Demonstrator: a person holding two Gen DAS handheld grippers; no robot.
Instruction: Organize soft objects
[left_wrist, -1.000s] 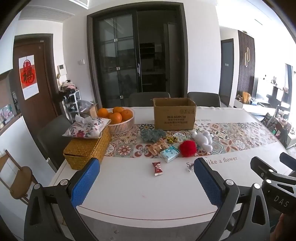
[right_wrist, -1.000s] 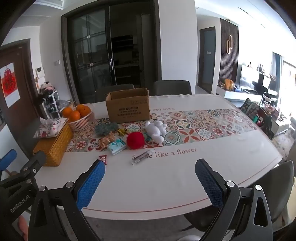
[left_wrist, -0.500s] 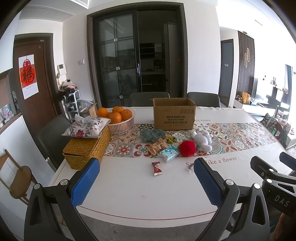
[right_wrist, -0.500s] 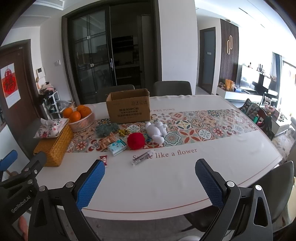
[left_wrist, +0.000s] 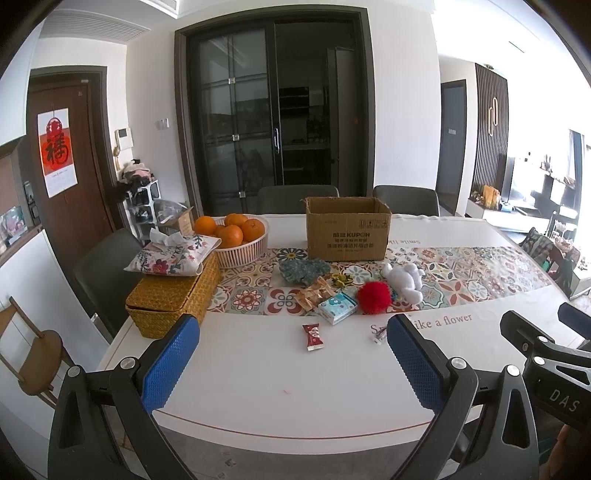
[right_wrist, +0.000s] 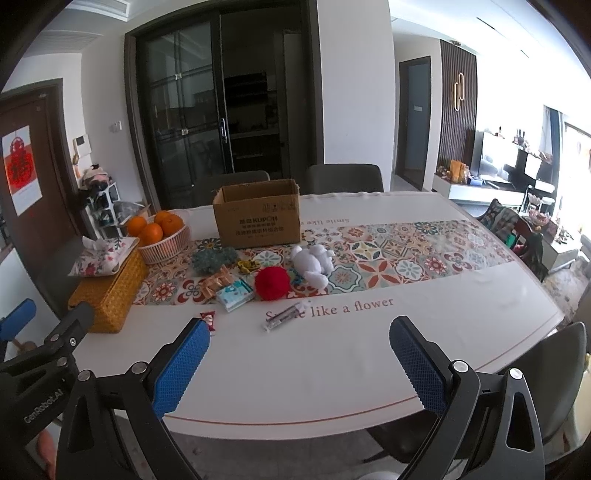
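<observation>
With the left gripper (left_wrist: 291, 363) and right gripper (right_wrist: 299, 365) both spread wide and empty, the white plush toy (right_wrist: 312, 264) and red pompom (right_wrist: 272, 282), mid-table near the cardboard box (right_wrist: 258, 218), appear light and compressible; pinch each across its body.

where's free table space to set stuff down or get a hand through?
Free: the white strip of the table between both open grippers and the printed lettering, and the runner's right end past the white plush toy. Crowded: the patch between the cardboard box, wicker box and red pompom, where small packets lie close together.
</observation>
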